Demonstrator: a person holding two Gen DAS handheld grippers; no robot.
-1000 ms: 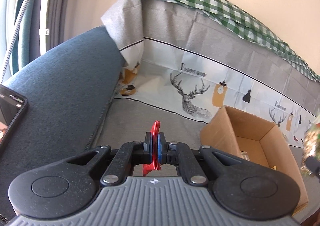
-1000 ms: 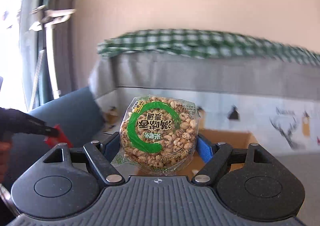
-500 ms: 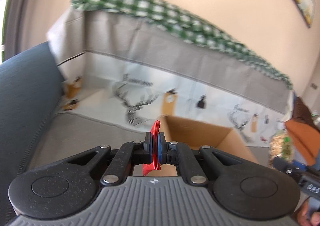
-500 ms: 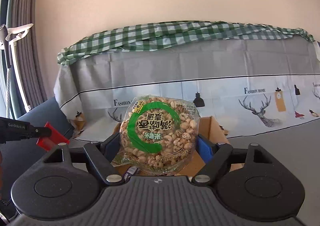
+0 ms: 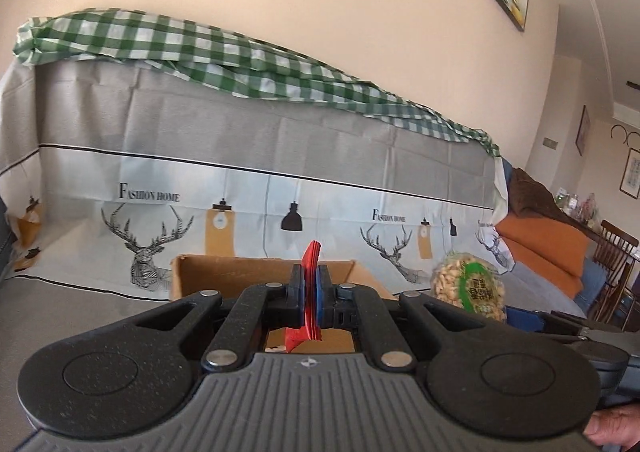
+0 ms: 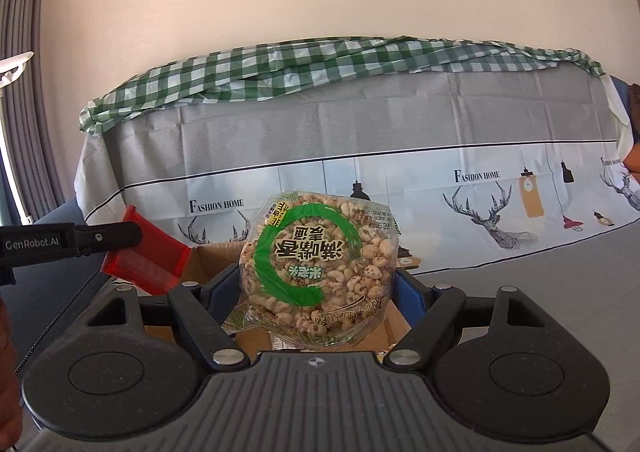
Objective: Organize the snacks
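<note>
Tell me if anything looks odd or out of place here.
Nothing looks spilled or damaged. The round puffed-grain snack pack sits upside down in the right gripper, its label inverted. The left gripper pinches a thin red packet edge-on. Both hang by the open cardboard box.

Red packet point(image 5: 311, 292); green-ringed puffed-snack bag point(image 6: 316, 266); brown cardboard box point(image 5: 224, 272); green-white checked cloth point(image 6: 320, 64); grey deer-print cover point(image 6: 440, 140).

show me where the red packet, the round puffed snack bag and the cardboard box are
red packet point(image 6: 146, 256), right wrist view, its flat face
round puffed snack bag point(image 6: 316, 268), right wrist view, middle of its green ring label
cardboard box point(image 5: 240, 272), left wrist view, inside of its far wall
</note>
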